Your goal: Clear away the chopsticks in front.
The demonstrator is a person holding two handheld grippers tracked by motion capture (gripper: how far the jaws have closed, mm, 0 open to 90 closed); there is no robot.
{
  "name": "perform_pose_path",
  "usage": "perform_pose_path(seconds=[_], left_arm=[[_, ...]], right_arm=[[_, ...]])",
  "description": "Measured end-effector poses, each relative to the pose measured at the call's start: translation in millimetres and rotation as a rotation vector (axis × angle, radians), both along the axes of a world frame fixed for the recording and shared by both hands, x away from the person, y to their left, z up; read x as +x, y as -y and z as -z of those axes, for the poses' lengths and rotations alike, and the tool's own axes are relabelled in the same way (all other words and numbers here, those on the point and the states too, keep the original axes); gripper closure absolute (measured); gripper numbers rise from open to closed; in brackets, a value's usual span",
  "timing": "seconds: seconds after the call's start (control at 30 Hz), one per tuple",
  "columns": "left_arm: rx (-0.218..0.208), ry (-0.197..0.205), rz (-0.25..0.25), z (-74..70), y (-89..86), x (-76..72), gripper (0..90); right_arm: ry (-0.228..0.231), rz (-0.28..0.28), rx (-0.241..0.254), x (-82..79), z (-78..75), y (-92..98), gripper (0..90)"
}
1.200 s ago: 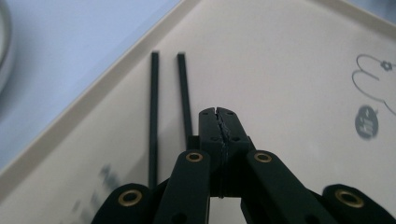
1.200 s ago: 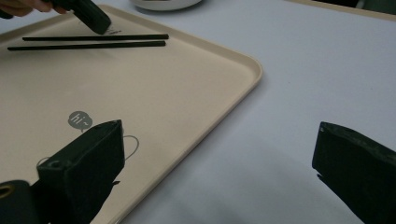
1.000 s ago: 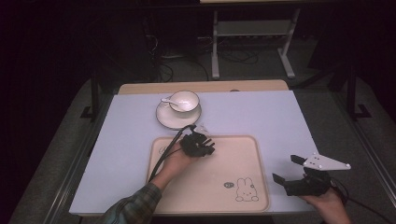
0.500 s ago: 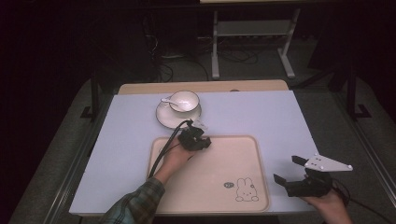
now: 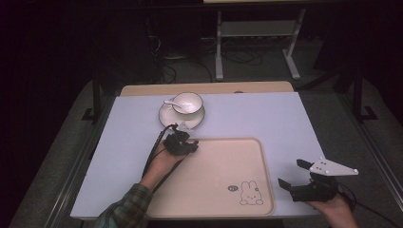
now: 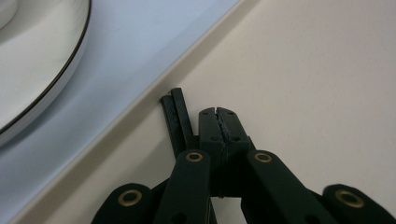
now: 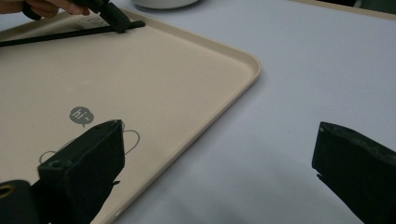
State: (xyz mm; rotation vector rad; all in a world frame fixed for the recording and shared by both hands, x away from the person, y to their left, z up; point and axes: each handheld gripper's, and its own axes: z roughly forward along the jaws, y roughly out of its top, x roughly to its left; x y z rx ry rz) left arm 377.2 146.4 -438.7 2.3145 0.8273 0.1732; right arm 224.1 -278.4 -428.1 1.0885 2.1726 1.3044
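My left gripper (image 5: 187,142) hovers low over the far left corner of the beige tray (image 5: 214,190), jaws pressed together with nothing between them (image 6: 217,113). A pair of thin black sticks (image 6: 176,116) lies on the tray just left of the shut tips, along the rim (image 7: 60,35). A white cup (image 5: 187,102) with a spoon sits on a gold-rimmed saucer (image 5: 166,116) just beyond that corner; the saucer's rim (image 6: 42,70) is close. My right gripper (image 5: 293,173) rests on the table right of the tray, jaws wide open and empty (image 7: 222,163).
The tray (image 7: 154,88) carries a rabbit drawing (image 5: 249,194) near its front right corner. A pale blue mat (image 5: 266,118) covers the table, with a wooden strip (image 5: 204,89) at the far edge. A metal stand (image 5: 256,42) rises behind the table.
My left gripper has slid left across the tray's far edge to its far left corner, nearer the saucer. The right gripper has stayed where it was.
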Motion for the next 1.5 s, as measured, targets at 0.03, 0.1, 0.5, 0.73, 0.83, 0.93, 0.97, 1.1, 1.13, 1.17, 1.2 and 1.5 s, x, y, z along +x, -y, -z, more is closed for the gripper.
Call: perform_pose_path(seconds=[0.03, 0.1, 0.5, 0.73, 0.83, 0.93, 0.97, 1.1, 1.13, 1.17, 1.2, 1.5], left_arm=[[0.003, 0.000, -0.004, -0.2, -3.7, -0.9, 89.3], [-0.002, -0.004, -0.021, -0.1, -11.8, -2.8, 89.2], [-0.015, -0.016, -0.102, -0.2, -57.8, -21.7, 89.2], [-0.011, -0.019, -0.136, -0.9, -80.9, -28.8, 89.2], [-0.024, -0.024, -0.150, -0.3, -87.1, -28.8, 89.2], [-0.024, -0.021, -0.146, -0.2, -88.0, -28.5, 89.2], [-0.022, -0.021, -0.145, -0.3, -87.9, -28.5, 89.1], [-0.017, -0.020, -0.137, -1.0, -86.7, -30.0, 87.5], [-0.021, -0.015, -0.131, -3.9, -86.1, -33.3, 86.5], [-0.021, -0.015, -0.131, -3.9, -86.1, -33.3, 85.6], [-0.028, -0.006, -0.129, -6.4, -85.9, -35.7, 85.6], [-0.069, 0.067, -0.123, -22.2, -101.3, -65.4, 55.8]], right_arm=[[0.001, 0.000, 0.000, -0.1, -0.2, 0.0, 1.7], [0.000, 0.001, 0.001, 0.0, -0.1, 0.0, 1.8], [0.005, -0.007, 0.000, 0.3, -2.0, -5.5, 1.8], [0.002, -0.002, -0.001, 0.1, -1.5, -4.3, 1.8], [-0.001, -0.001, -0.002, 0.9, -0.8, -3.9, 1.8], [-0.002, -0.003, -0.003, 1.7, -0.7, -4.1, 1.8], [-0.002, -0.003, -0.004, 1.9, -0.5, -4.1, 1.8], [-0.004, -0.003, -0.003, 2.1, -0.2, -3.6, 1.8], [-0.003, -0.003, -0.003, 1.9, -0.2, -3.2, 1.8], [-0.003, -0.003, -0.003, 1.9, -0.2, -3.2, 1.8], [-0.002, -0.003, -0.004, 1.8, -0.2, -3.1, 1.8], [-0.002, -0.004, -0.005, 0.5, 0.3, -2.2, 1.8]])
